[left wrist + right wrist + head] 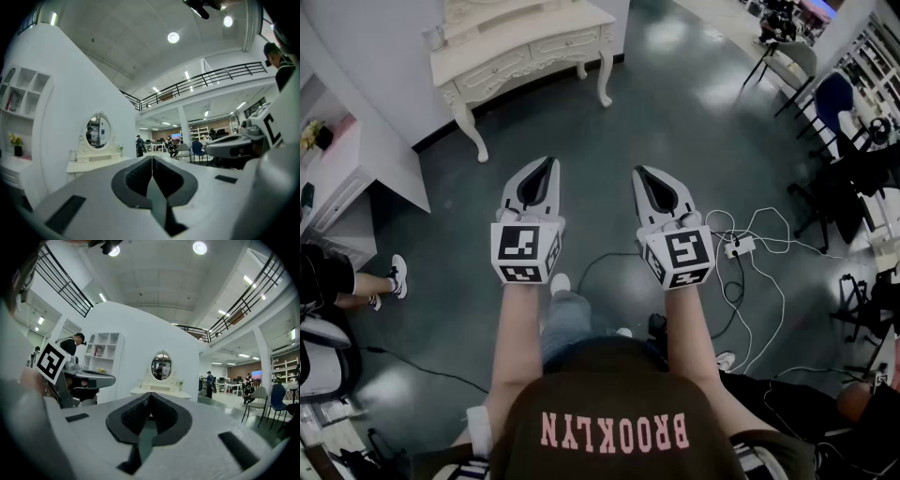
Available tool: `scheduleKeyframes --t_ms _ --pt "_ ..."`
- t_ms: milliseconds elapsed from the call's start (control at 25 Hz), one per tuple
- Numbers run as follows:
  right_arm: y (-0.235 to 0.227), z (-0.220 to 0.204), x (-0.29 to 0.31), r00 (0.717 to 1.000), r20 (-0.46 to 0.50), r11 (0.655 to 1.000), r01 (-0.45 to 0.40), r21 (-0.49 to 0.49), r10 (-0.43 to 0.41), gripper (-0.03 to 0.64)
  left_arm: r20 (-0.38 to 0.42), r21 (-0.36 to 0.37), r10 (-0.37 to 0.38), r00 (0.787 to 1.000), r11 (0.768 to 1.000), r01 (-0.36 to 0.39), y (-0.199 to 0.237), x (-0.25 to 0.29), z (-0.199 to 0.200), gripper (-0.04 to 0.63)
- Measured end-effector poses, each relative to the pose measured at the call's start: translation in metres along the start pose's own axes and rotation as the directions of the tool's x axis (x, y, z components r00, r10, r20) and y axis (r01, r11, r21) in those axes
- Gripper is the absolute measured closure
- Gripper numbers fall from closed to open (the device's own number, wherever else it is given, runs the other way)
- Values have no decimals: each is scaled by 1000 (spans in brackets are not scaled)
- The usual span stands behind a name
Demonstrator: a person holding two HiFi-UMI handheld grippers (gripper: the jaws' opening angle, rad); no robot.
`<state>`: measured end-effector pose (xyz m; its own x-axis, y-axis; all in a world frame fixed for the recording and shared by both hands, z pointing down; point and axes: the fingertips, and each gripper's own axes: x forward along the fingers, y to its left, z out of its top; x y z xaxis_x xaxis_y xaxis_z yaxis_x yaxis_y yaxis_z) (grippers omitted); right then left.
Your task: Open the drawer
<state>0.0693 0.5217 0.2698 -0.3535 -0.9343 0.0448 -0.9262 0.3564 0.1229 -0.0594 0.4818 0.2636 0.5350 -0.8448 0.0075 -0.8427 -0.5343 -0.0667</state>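
Holding my left tool [547, 166] and right tool [641, 174] closed on nothing, I'd expect the far counter's [525, 36] drawer [494, 72] to be rigid, light, and best gripped at its middle pull.

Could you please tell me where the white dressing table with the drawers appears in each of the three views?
Head view: the dressing table is at the top edge, left of centre.
Left gripper view: the dressing table is at mid-height, left of centre, under its oval mirror.
Right gripper view: the dressing table is near the centre.
Shared landmark: the white shelf unit, to the table's left in every view.
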Motion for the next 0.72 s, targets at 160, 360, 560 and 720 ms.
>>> scheduleKeyframes --t_ms 160,360,560,720 --pt "0 -2 12 1000 -8 1000 3 -9 -3 626 11 -4 -2 1000 1000 2 8 7 0 589" --pt "5 -8 41 999 -31 1000 11 -8 -11 626 21 -6 -21 1000 1000 21 32 21 -4 589" --pt "15 -12 88 999 -47 1000 21 -14 -21 626 15 -4 -43 999 999 43 72 48 -13 589" --pt "18 -11 128 997 -50 998 57 -17 -57 626 20 -7 -64 998 998 65 110 74 -15 589"
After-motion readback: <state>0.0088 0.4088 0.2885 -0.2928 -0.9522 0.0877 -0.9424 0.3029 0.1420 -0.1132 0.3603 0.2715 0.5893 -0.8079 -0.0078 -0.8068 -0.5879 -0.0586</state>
